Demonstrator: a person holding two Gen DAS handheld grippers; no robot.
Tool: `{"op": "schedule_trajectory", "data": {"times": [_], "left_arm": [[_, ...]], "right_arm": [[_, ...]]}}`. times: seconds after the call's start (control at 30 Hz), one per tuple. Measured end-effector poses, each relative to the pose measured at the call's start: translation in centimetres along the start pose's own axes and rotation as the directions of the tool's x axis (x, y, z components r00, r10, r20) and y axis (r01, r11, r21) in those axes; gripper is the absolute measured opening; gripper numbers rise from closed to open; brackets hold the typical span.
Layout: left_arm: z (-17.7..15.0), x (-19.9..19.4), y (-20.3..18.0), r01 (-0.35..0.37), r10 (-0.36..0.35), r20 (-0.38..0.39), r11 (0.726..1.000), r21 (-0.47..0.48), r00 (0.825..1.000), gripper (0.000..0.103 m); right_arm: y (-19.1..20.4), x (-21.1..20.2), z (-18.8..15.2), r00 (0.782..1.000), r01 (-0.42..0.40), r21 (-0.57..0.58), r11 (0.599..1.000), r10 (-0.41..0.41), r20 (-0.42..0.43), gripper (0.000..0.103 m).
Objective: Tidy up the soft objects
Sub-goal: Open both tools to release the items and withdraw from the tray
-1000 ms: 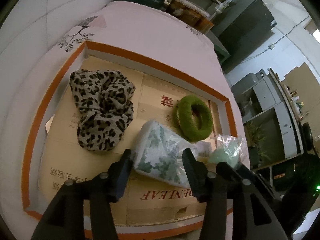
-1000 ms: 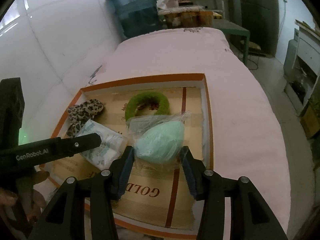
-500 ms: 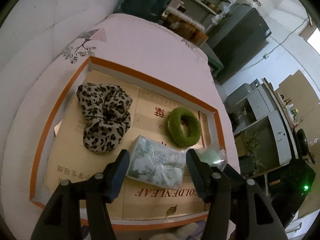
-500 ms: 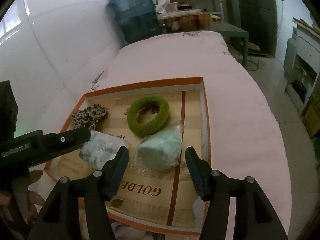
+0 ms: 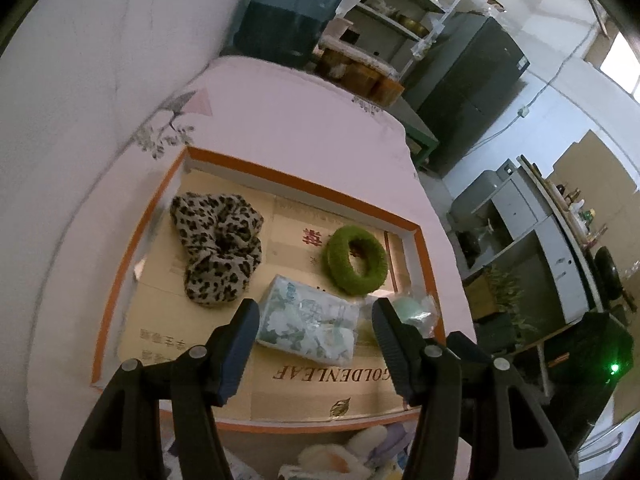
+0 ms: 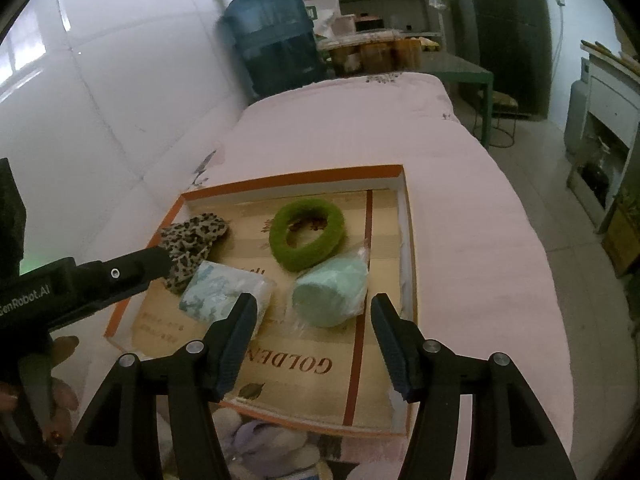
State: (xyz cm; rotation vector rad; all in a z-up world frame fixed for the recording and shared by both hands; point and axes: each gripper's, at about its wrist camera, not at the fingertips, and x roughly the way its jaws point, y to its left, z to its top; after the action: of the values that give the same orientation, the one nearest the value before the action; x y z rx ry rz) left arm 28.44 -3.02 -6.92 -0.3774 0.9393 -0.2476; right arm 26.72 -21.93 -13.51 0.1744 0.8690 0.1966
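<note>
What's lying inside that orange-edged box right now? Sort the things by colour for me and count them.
Leopard print: 1, the scrunchie
Moss green: 1, the fuzzy ring
Mint green: 1, the bagged sponge
White with pale green flowers: 1, the tissue pack
Total: 4 in the box

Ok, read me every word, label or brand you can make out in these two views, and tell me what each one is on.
"GOLDENLEAF", upside down: printed on the cardboard floor of the tray.
"GOLDEN", upside down, the rest hidden: same cardboard floor, right wrist view.
"enRobot.AI", first letter cut off: on the left gripper body.
Red characters by the green ring: too blurred.
Small print on the cardboard and the tissue pack: unreadable.
</note>
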Motion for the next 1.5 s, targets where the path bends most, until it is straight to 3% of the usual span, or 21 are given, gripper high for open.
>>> {"op": "schedule_trajectory", "data": {"times": [0.17,0.93,1.5], "left_arm": [[-0.6,-1.5,-0.5,-0.035,0.033,0.036,0.998,0.043,0.999,0.058],[-3.6,-8.6,-1.1,-0.081,0.065,0.137,0.99,0.114,0.988,0.058],[-7.0,-14.1,-1.2,-0.132,0.096,0.218,0.979,0.158,0.971,0.058]], "right_arm": [[0.4,-0.9,-0.3,1.0,0.005,-0.004,1.0,-0.005,0.003,0.061],[4.5,-7.0,-2.5,0.998,0.029,-0.054,0.998,-0.026,0.055,0.061],[7.5,-11.7,-5.6,0.996,0.028,-0.082,0.996,-0.02,0.089,0.061]]}}
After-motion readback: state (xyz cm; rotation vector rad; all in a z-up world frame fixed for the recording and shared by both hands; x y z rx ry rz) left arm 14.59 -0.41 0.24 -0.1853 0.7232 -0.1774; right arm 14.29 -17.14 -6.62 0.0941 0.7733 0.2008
